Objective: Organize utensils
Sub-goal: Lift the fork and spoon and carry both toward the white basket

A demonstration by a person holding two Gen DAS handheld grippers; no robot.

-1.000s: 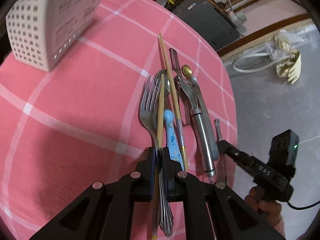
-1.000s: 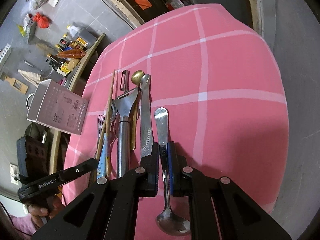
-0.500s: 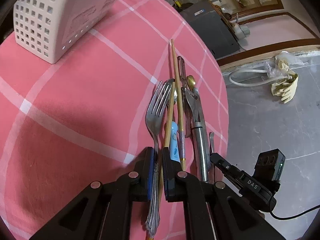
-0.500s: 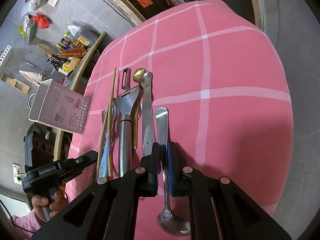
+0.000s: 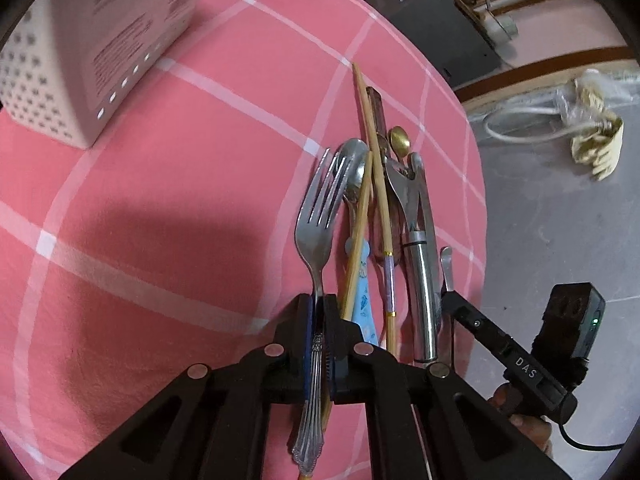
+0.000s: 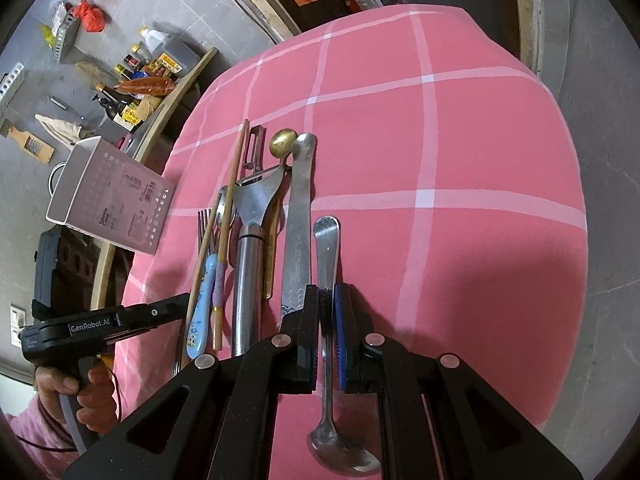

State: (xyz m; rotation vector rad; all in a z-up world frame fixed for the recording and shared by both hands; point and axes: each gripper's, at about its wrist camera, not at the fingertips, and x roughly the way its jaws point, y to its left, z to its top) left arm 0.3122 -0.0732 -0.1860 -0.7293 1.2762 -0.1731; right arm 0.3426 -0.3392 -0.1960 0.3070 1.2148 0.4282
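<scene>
Two grippers point(image 5: 319, 308) point(image 6: 327, 300), clamped on fork point(image 5: 314, 236) and spoon point(image 6: 327, 248).

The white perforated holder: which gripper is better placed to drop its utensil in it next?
Probably the left. The left gripper, shut on the fork, has the holder near ahead. The right gripper, holding a spoon, is beyond the utensil row.
</scene>
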